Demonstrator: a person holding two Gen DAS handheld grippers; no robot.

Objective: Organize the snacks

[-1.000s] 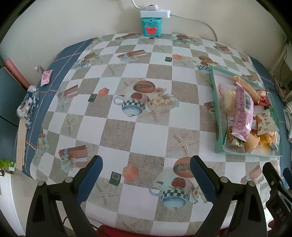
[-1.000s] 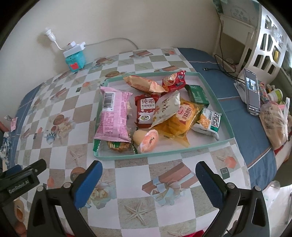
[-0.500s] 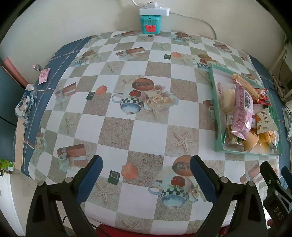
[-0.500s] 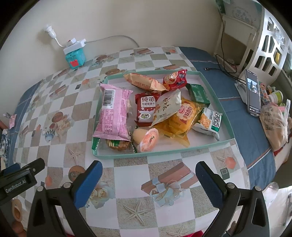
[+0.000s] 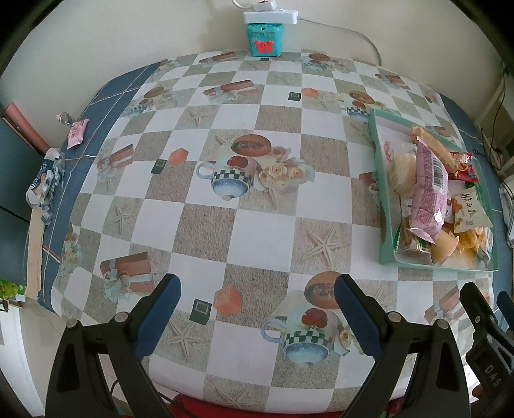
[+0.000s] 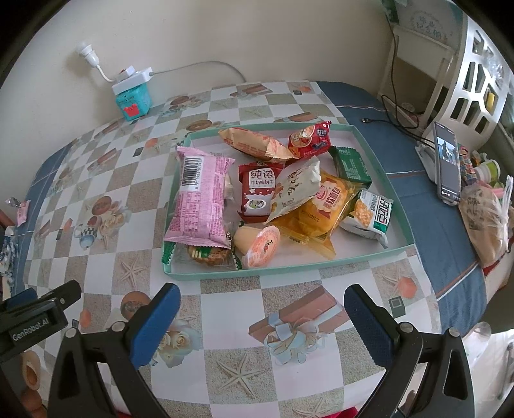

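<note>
Checkered-cloth table (image 6: pixel 225 324) with teal snack tray (image 6: pixel 289 271), teal box (image 6: pixel 133 99), phone stand (image 6: pixel 425 154).

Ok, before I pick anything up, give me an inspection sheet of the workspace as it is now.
Surface: table under a checkered cloth printed with cups and starfish.
Job's things: green tray heaped with snacks: pink packet, red biscuit pack, yellow cake packet, jelly cup, others.
Clutter: small pink wrapper at the far left edge; tied plastic bag on the right.
Grippers: left tongs and right tongs open, empty, above the near edge.
Cables: white power strip on a teal box; black cable beside the phone.
Surroundings: wall behind; white shelf to the right.
</note>
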